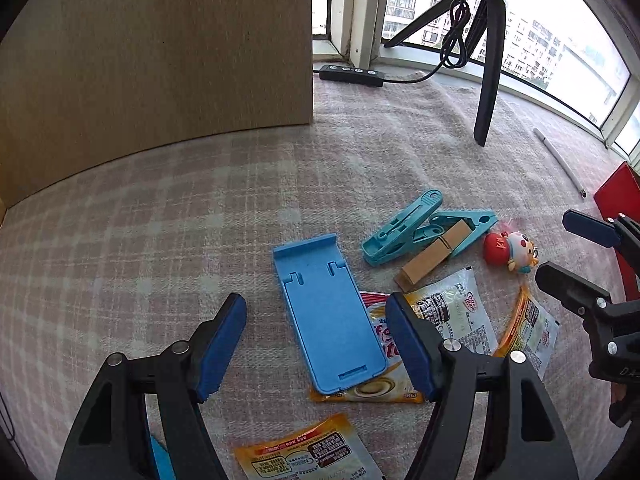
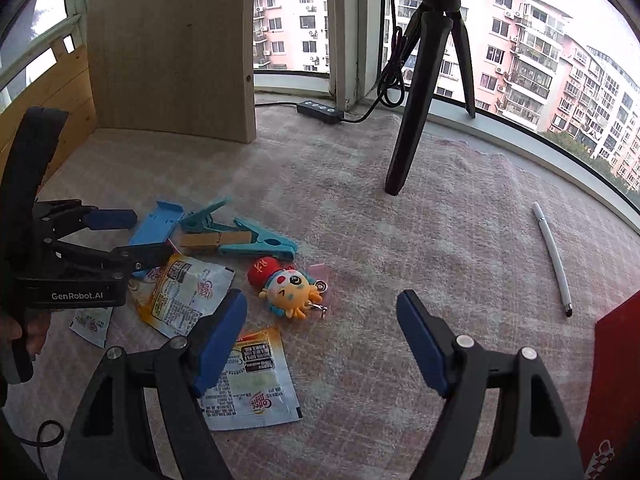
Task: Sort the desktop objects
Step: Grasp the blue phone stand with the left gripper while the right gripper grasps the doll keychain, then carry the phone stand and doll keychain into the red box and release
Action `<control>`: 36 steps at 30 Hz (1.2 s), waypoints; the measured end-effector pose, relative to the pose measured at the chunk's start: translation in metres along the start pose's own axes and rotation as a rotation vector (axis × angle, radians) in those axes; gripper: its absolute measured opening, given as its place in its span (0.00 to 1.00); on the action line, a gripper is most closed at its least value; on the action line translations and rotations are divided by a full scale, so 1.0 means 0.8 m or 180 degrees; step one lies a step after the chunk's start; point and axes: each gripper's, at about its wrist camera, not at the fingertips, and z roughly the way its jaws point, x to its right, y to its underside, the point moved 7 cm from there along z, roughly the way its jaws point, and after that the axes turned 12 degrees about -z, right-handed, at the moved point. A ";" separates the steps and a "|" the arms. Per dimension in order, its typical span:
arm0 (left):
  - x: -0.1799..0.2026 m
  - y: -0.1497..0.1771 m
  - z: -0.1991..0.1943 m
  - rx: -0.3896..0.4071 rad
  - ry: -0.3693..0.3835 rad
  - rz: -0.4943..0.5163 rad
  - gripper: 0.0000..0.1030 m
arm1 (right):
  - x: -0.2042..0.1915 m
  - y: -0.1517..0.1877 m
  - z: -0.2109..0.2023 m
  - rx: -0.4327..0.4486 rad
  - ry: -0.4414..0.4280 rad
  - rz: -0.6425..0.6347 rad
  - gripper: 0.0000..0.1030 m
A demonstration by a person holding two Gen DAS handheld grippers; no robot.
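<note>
Left gripper is hanging wide and empty over the surface, its fingers straddling the blue phone stand, whose long axis is running toward 12 o'clock. Right gripper, equally wide and empty, is facing the toy keychain at 11 o'clock.

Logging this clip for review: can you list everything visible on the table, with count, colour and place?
phone stand: 1, blue, flat, centre-left
clips: 2, teal, behind stand
wooden clip: 1, tan, among teal clips
toy keychain: 1, red-yellow, centre
sachets: about 4, white-orange, near edge
stylus: 1, white, right
tripod: 1, black, back
power strip: 1, black, by window
wooden board: 1, back left
red object: 1, right edge
left gripper: open
right gripper: open
</note>
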 end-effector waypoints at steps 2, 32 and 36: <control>-0.001 -0.002 0.000 0.0008 -0.0005 0.0000 0.68 | -0.002 -0.003 0.009 -0.0024 -0.0012 -0.0045 0.74; -0.034 -0.004 -0.077 0.0309 0.0191 -0.0292 0.33 | 0.010 -0.006 -0.044 0.0355 -0.0374 0.0515 0.33; -0.007 -0.007 -0.102 0.0414 0.0300 -0.0194 0.33 | 0.019 0.002 -0.077 0.0483 -0.0327 0.0626 0.33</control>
